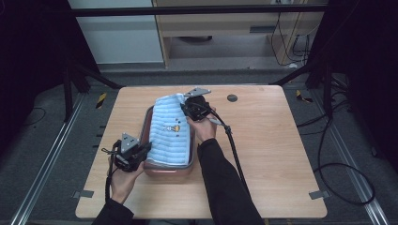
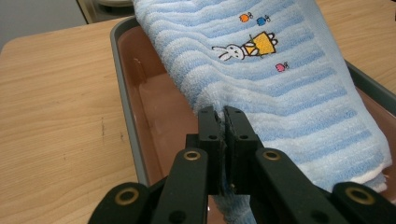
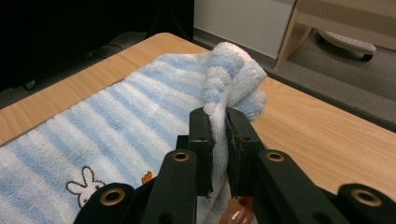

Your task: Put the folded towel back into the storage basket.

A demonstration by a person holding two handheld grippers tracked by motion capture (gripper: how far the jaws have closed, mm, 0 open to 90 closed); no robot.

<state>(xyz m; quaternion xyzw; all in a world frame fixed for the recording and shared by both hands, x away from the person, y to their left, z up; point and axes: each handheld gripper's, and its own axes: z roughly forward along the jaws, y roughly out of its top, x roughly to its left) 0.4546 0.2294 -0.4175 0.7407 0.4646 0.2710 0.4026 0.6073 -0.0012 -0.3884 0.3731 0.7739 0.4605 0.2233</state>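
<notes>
A light blue striped towel [image 1: 170, 132] with a small rabbit picture lies folded across a reddish-brown tray [image 1: 165, 170] with a grey rim. My left gripper [image 1: 141, 152] is shut on the towel's near left edge, at the tray's near left corner. In the left gripper view the jaws pinch the towel [image 2: 280, 88] over the tray [image 2: 122, 70], the gripper [image 2: 223, 112] low above the tray floor. My right gripper [image 1: 187, 107] is shut on the towel's far right corner. In the right gripper view that gripper [image 3: 219, 113] holds a bunched corner of towel [image 3: 229, 70] lifted above the table.
The tray sits on a wooden table [image 1: 263, 140], left of centre. A small dark round disc [image 1: 232, 98] lies near the far edge. A black cable [image 1: 234, 154] trails from the right gripper across the table. Dark frame legs and floor cables surround the table.
</notes>
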